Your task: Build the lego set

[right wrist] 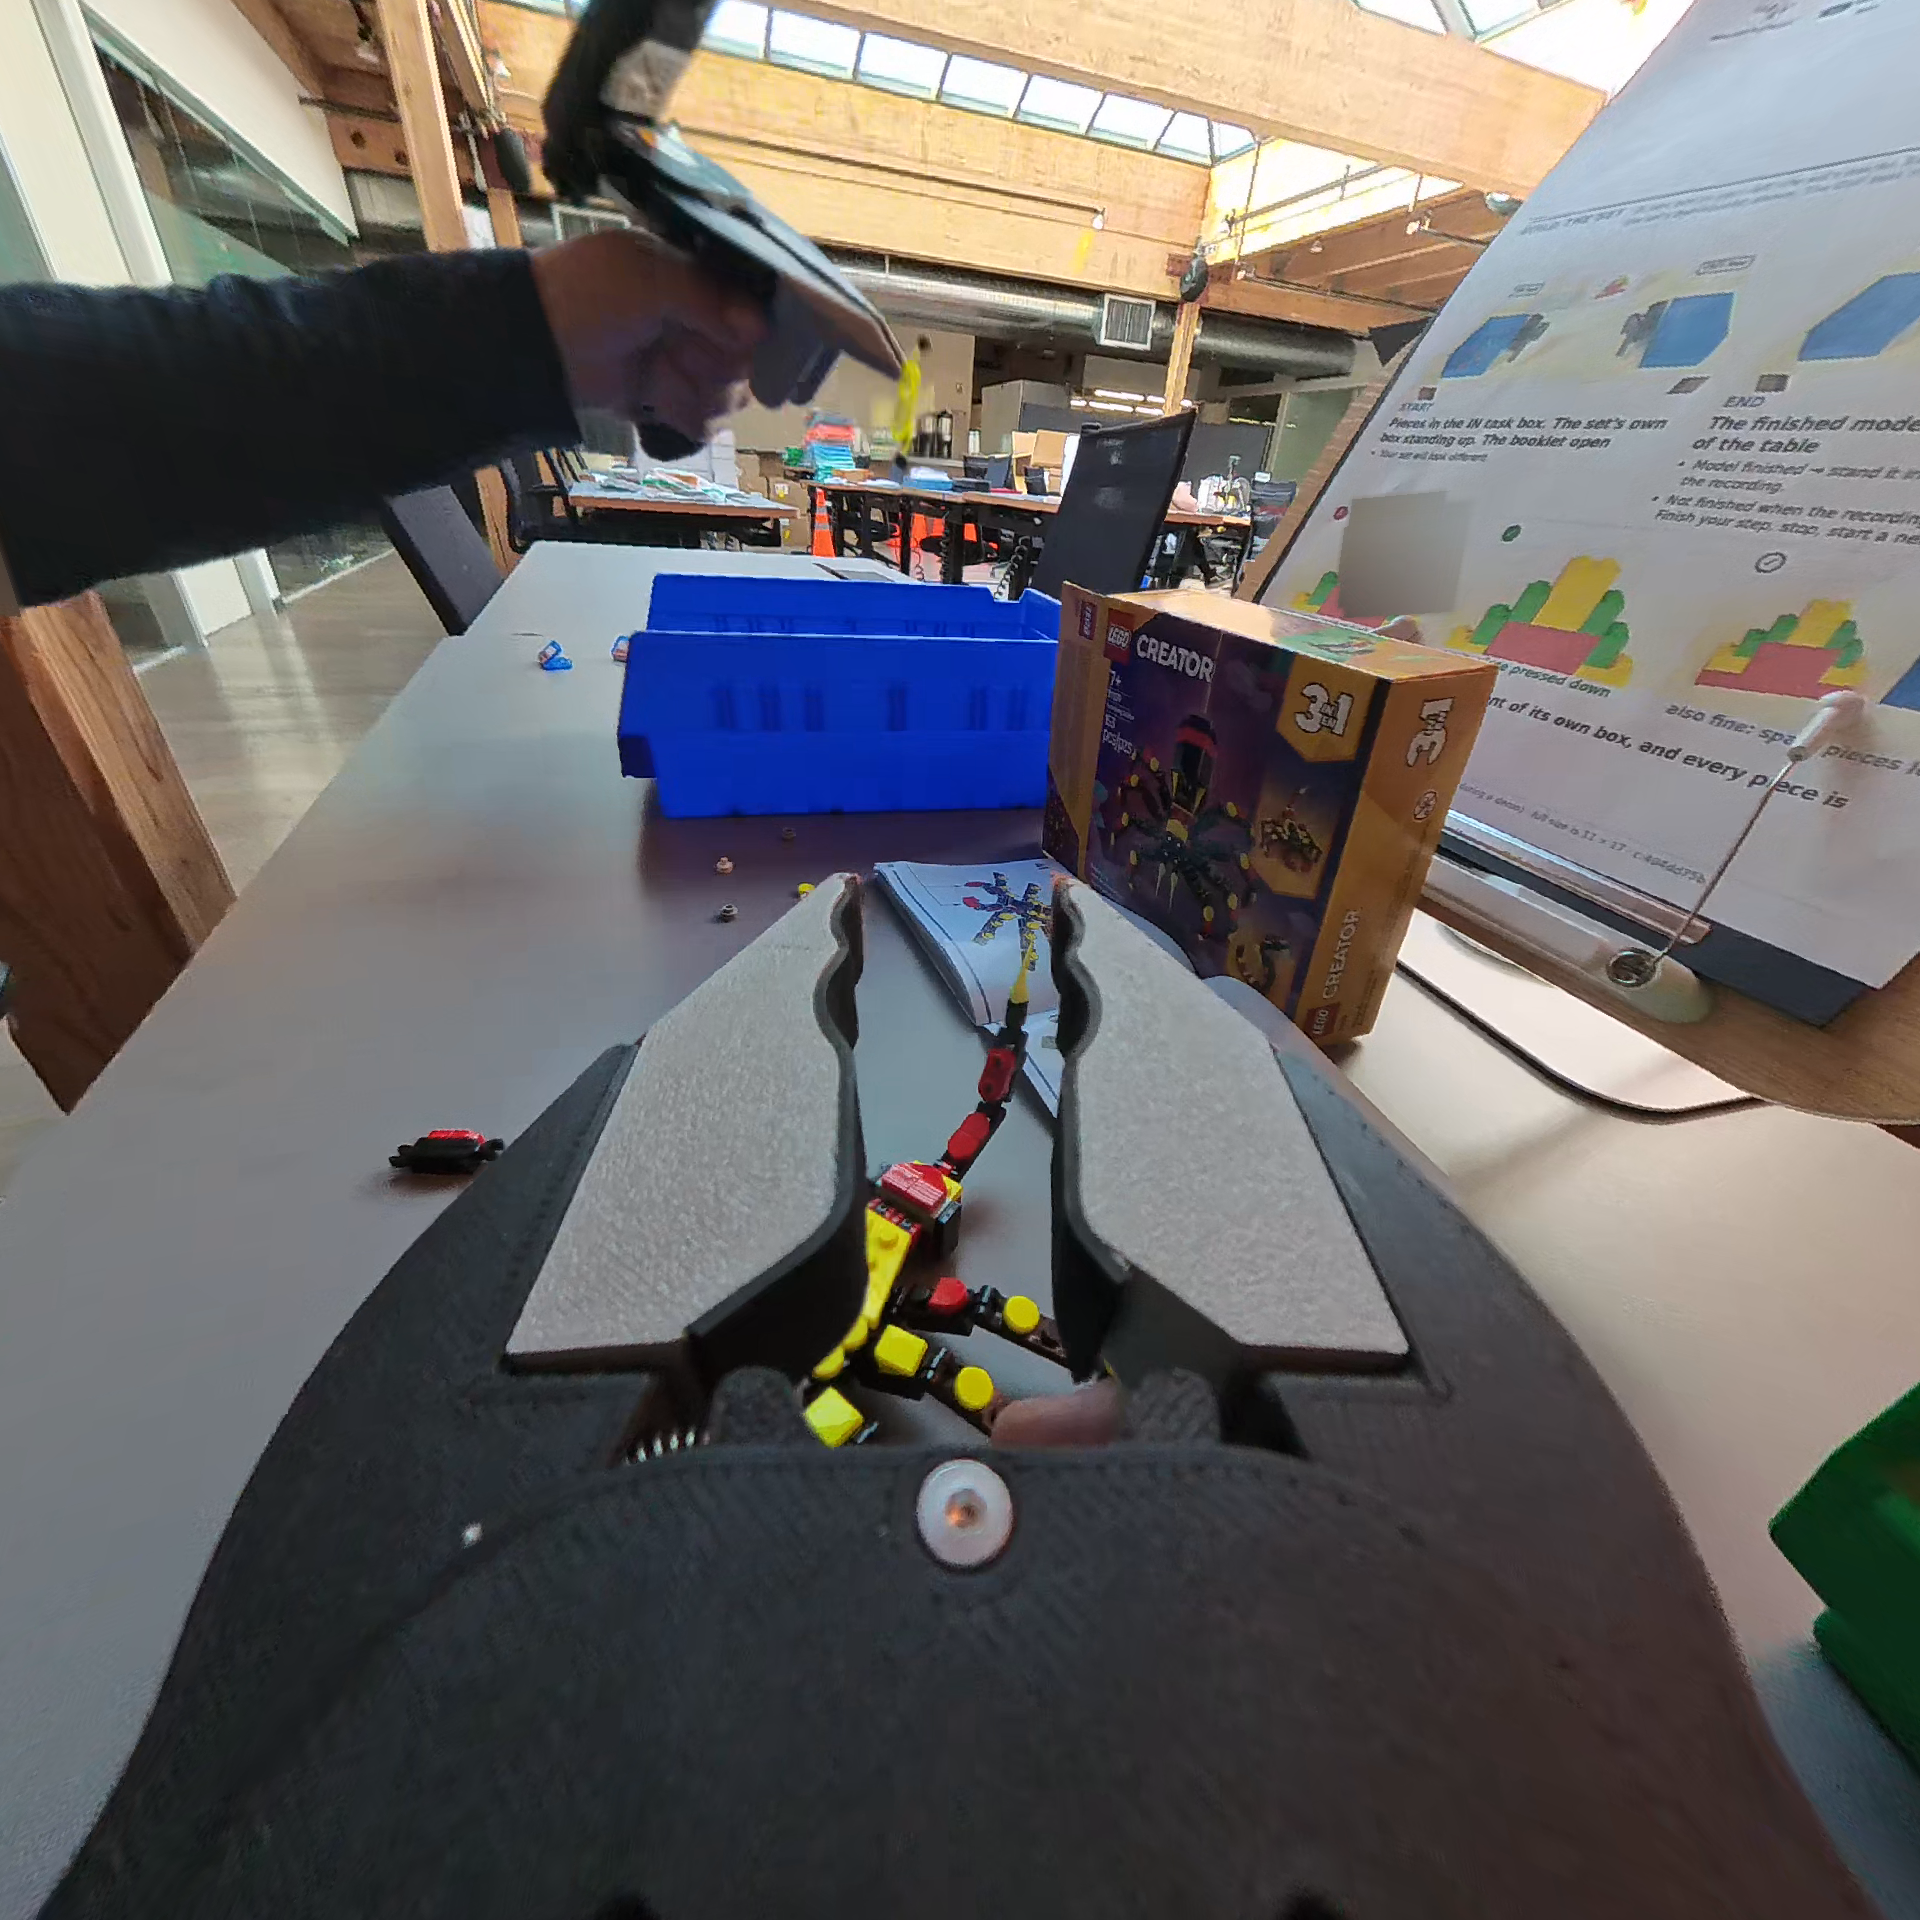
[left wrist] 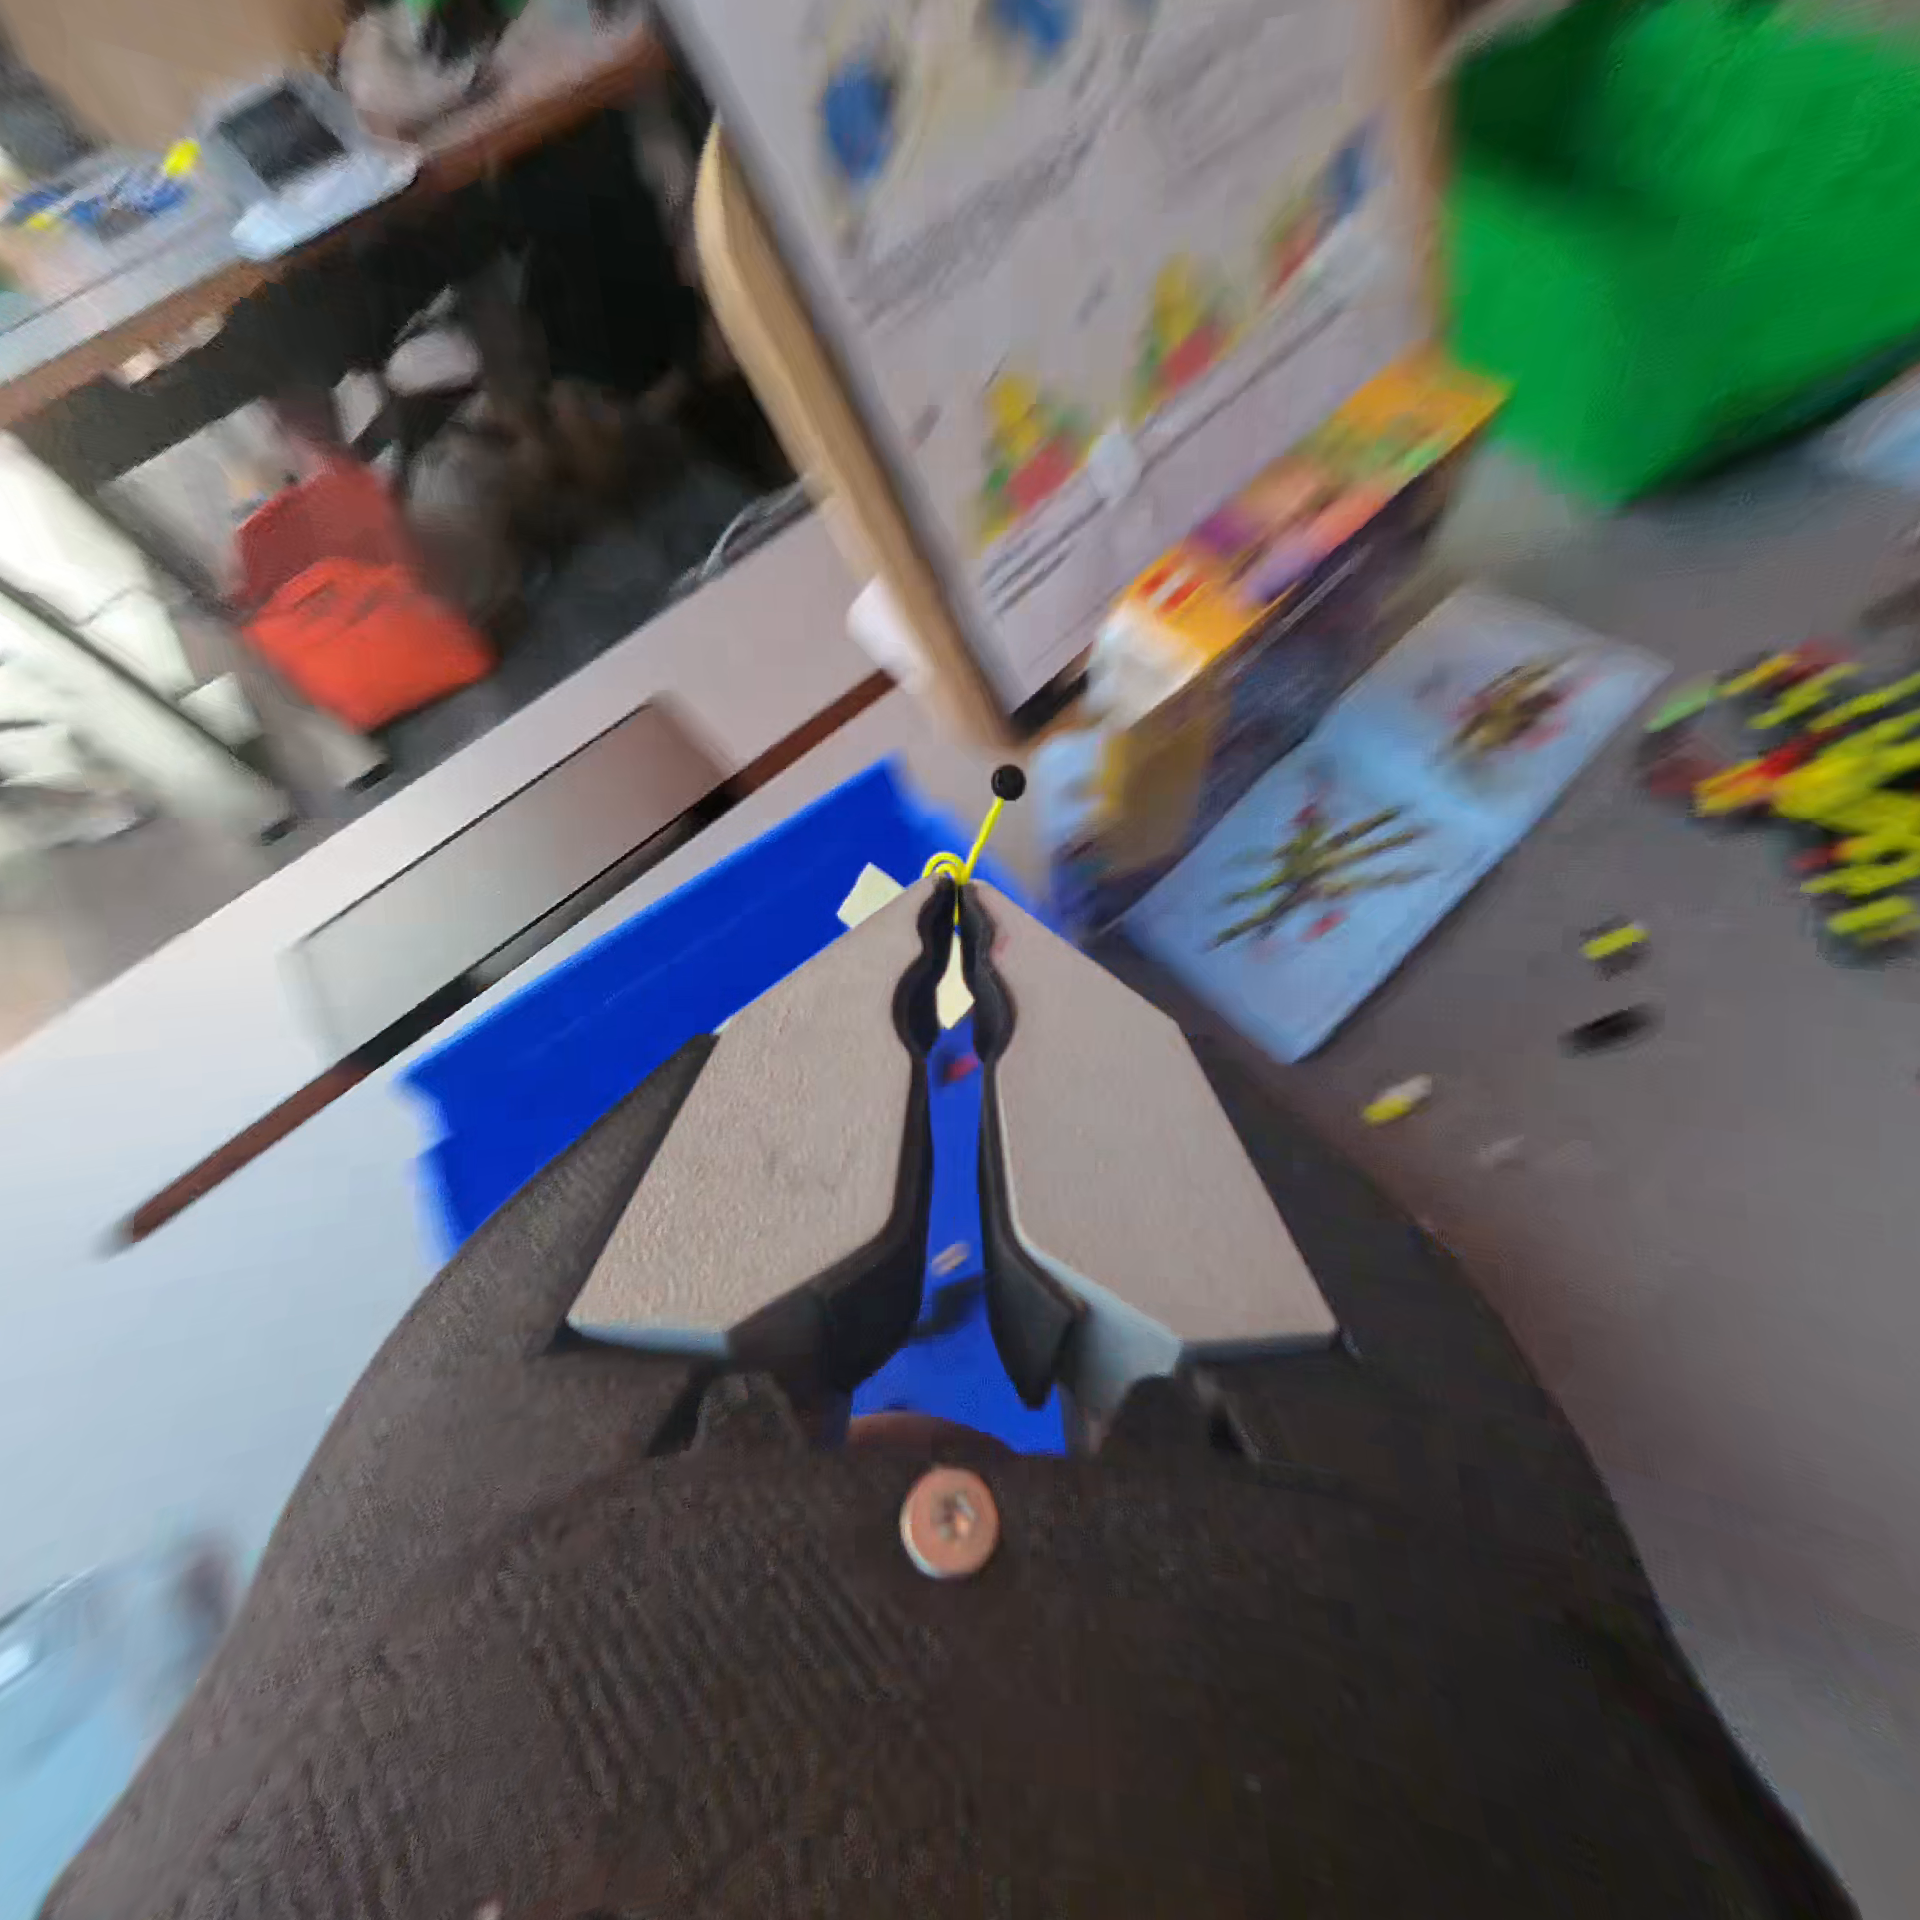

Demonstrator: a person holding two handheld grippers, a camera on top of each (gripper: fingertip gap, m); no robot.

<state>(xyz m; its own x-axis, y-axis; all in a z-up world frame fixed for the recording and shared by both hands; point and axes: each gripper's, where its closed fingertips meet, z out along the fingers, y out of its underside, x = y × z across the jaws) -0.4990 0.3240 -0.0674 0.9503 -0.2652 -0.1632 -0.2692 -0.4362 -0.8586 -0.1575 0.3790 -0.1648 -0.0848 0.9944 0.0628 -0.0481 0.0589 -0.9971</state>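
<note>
The grey table [right wrist: 436,935] carries everything, and at its far side a tilted instruction board [right wrist: 1662,520] leans over the set's upright cardboard box [right wrist: 1268,821], with a blue bin [right wrist: 831,727] to the left of the box and an open booklet [right wrist: 977,935] lying flat in front of it. The half-built model [right wrist: 914,1278], a black body with yellow and red studs and a jointed leg, lies on the table under the right gripper [right wrist: 956,935]; its long axis runs away from the camera, the leg's yellow tip reaching onto the booklet. The right gripper hovers over it with jaws parted and nothing between them, the body sitting low between the finger roots. The left gripper [left wrist: 951,894] is raised well above the table, over the blue bin, and to the left of the model as the right wrist view shows it. Its jaws are clenched on a thin yellow piece [left wrist: 982,831] with a black ball end, which pokes out past the tips. That piece probably has to come down and rightward to the model, so the right gripper is the nearer one for steadying. A small red and black piece [right wrist: 447,1151] lies apart on the left, and a few tiny studs [right wrist: 727,912] are scattered near the bin.
</note>
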